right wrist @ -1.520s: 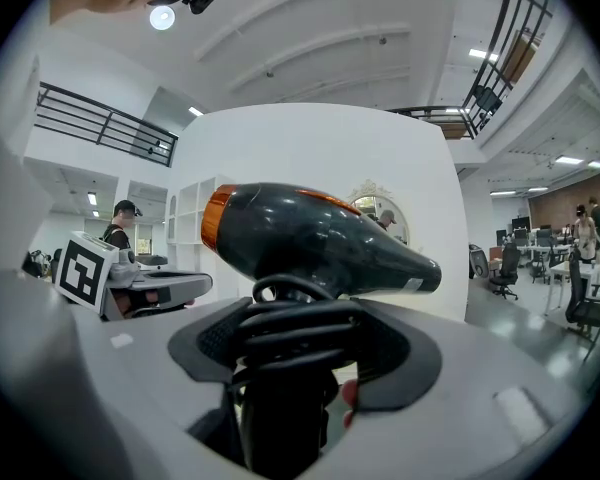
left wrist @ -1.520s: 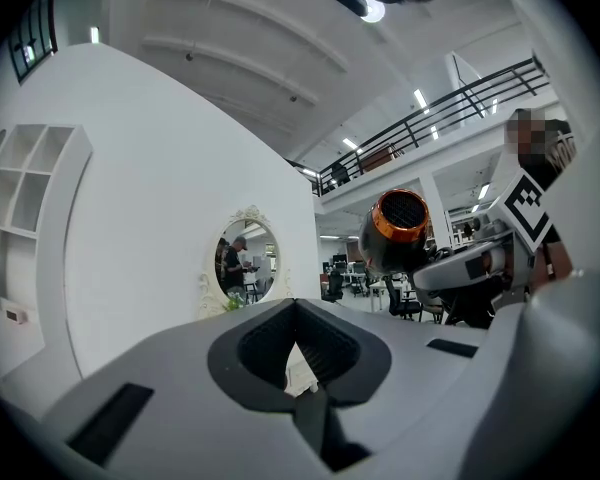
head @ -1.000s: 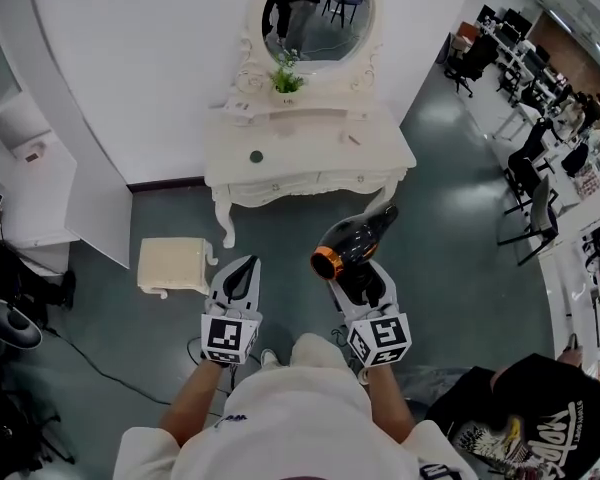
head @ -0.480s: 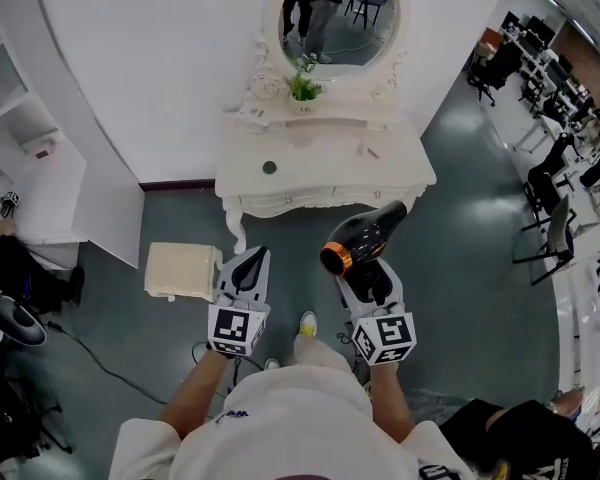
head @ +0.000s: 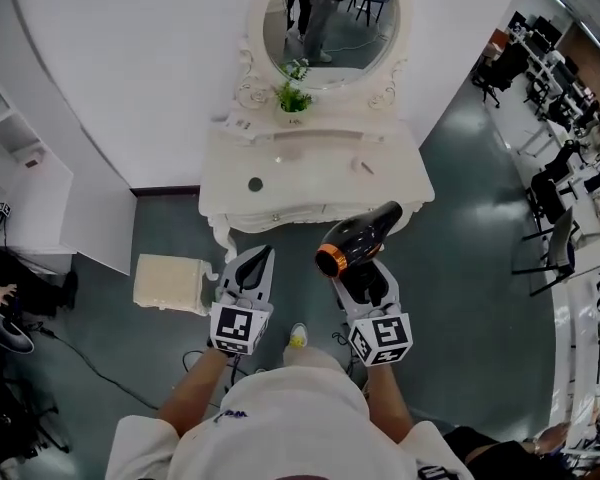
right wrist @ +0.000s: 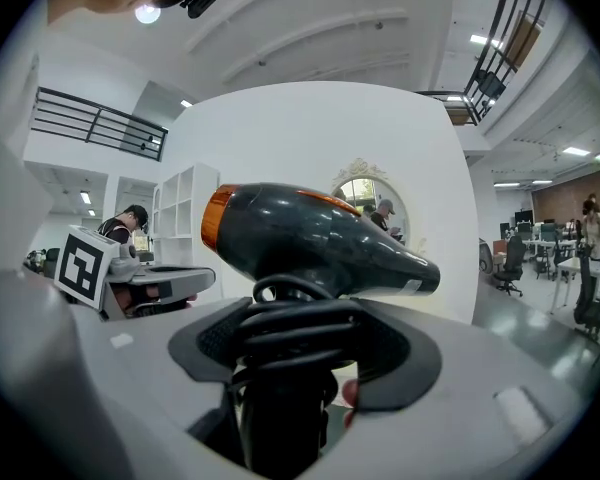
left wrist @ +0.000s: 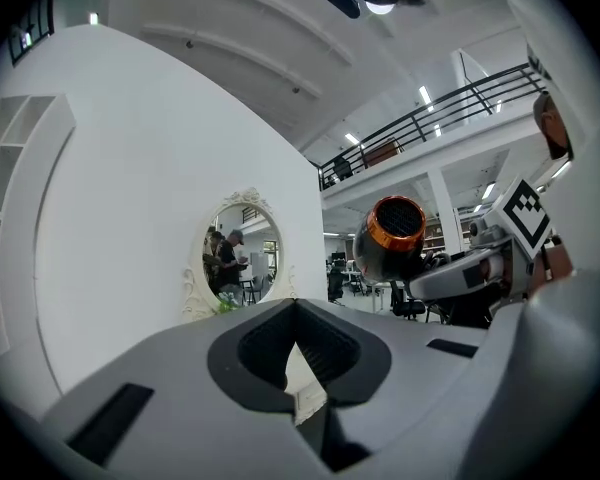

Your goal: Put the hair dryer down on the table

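A black hair dryer (head: 358,238) with an orange rear ring stands on its handle in my right gripper (head: 366,276), which is shut on the handle and its coiled cord. In the right gripper view the hair dryer (right wrist: 315,236) sits across the right gripper (right wrist: 300,318), nozzle to the right. My left gripper (head: 261,256) is beside it, jaws together with nothing between them. From the left gripper (left wrist: 296,308) the hair dryer (left wrist: 392,236) shows at the right. Both are over the floor, just short of the white dressing table (head: 315,173).
The table carries an oval mirror (head: 325,13), a small green plant (head: 292,96), a dark round item (head: 255,184) and a small thing (head: 365,167). A cream stool (head: 170,281) stands left of the grippers. White shelving (head: 20,183) is at the left; office chairs (head: 555,193) are at the right.
Both grippers have moved forward towards the dressing table, the hair dryer still gripped. The table's front edge now lies close ahead of the jaws.
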`<state>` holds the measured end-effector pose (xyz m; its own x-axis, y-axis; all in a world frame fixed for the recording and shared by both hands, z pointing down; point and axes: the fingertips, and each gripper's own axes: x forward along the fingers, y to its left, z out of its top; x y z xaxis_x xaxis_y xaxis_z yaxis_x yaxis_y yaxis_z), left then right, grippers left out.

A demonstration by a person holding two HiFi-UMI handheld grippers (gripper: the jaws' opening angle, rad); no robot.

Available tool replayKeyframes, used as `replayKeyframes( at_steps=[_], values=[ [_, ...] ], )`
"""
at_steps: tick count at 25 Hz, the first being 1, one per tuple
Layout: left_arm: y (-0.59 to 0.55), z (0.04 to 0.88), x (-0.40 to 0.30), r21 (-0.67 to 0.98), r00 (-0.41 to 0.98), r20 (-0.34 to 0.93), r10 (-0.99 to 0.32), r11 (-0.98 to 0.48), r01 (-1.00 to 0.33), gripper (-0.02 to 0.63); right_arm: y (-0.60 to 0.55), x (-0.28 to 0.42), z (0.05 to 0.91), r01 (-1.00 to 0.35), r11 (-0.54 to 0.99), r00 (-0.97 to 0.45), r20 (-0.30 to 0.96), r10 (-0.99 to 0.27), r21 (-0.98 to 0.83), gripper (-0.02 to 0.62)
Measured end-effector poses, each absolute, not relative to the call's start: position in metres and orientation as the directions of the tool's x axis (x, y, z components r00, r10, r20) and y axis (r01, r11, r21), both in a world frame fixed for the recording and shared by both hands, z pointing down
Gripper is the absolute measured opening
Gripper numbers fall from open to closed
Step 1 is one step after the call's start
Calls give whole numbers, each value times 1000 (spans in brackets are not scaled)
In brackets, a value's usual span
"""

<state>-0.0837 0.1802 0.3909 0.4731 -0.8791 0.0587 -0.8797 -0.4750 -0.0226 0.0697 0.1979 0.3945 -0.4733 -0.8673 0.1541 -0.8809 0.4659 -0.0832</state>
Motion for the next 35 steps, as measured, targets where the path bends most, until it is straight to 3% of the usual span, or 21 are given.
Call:
replayKeyframes(
  at_steps=[15, 35],
  values=[
    [105, 394, -26, -40, 430, 74, -900, -433, -900, 9, 116, 124, 407, -853, 512, -522, 158, -838, -103, 314],
    [59, 421, -4, -28, 407, 91, -909, -410, -911, 8, 74, 149, 444, -844, 515, -536, 203, -819, -150, 314]
  ],
)
